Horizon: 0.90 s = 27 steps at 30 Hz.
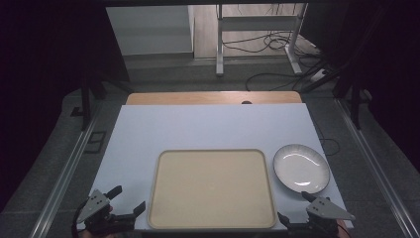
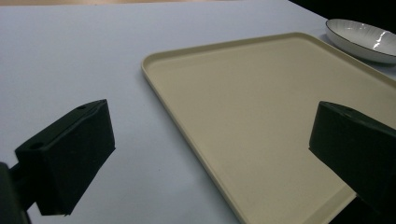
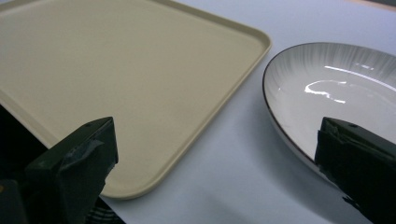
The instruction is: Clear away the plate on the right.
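Where the white table (image 1: 208,129) lies under the high view, there are one beige tray (image 1: 213,188), one white plate (image 1: 301,167) with a dark rim, and two grippers. The tray sits flat near the table's near edge, roughly at its middle, and the plate lies just beside the tray's right side, apart from it by a narrow strip of table. The left gripper (image 1: 130,201) hangs at the near left corner of the table, just beside the tray's near left corner, its jaws spread wide with nothing between them. The right gripper (image 1: 296,206) hangs at the near right, just below the plate, its jaws likewise wide apart and holding nothing.

The high view takes in the floor beyond the table, with one metal stand (image 1: 257,34) and loose cables (image 1: 267,42). The left gripper view looks along the tray's (image 2: 261,116) left rim and catches the plate (image 2: 362,39) far off at the upper right. The right gripper view brings the tray's (image 3: 126,79) right corner and the plate (image 3: 327,88) close, showing fine radial lines and a bright glare in the plate's bowl.
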Motion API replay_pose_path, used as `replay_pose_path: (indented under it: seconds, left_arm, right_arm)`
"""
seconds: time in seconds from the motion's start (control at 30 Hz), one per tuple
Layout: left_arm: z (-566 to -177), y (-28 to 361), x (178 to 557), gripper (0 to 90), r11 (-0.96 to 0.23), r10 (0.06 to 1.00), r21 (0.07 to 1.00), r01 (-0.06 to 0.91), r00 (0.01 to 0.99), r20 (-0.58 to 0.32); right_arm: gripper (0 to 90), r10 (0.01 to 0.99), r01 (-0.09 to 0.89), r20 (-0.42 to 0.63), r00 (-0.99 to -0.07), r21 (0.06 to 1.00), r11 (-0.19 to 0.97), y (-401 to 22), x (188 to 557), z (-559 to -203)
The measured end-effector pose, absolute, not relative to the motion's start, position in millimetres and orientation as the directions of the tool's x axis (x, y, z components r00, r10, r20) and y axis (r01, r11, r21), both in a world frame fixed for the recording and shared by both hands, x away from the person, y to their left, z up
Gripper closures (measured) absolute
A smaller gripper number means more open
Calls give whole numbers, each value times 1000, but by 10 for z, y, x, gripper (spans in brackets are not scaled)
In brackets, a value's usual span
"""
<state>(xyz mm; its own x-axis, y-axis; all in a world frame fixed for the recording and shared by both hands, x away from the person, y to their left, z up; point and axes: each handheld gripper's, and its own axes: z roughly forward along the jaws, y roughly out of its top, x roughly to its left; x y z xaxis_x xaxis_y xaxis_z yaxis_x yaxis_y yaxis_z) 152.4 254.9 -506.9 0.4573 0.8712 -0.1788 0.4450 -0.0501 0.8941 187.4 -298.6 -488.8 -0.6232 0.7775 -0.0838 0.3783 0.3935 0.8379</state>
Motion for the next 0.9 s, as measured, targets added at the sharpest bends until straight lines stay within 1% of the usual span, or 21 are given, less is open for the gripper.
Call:
replay_pose_path:
  seconds: [0.23, 0.4, 0.57, 0.8, 0.9]
  left_arm:
    - [-5070, 2549, 1529, 0, -51, 871, 894, 446, 458, -179]
    - [-5070, 2546, 1530, 0, -54, 871, 893, 446, 458, -176]
    - [-5070, 2546, 1532, 0, -53, 871, 893, 448, 458, -178]
    - [-5071, 2552, 1533, 0, -48, 870, 892, 449, 458, -184]
    - [-5071, 2553, 1534, 0, -48, 869, 892, 449, 459, -184]
  right_arm:
    - [0, 780, 364, -128, -613, 830, 422, -2951, 1938, -4885]
    - [0, 795, 397, -140, -590, 808, 437, -2918, 2021, -4911]
    - [0, 803, 403, -162, -574, 798, 448, -2907, 2054, -4916]
    - [0, 819, 426, -136, -557, 800, 422, -2929, 2106, -4933]
    - [0, 819, 421, -167, -548, 792, 443, -2924, 2121, -4923]
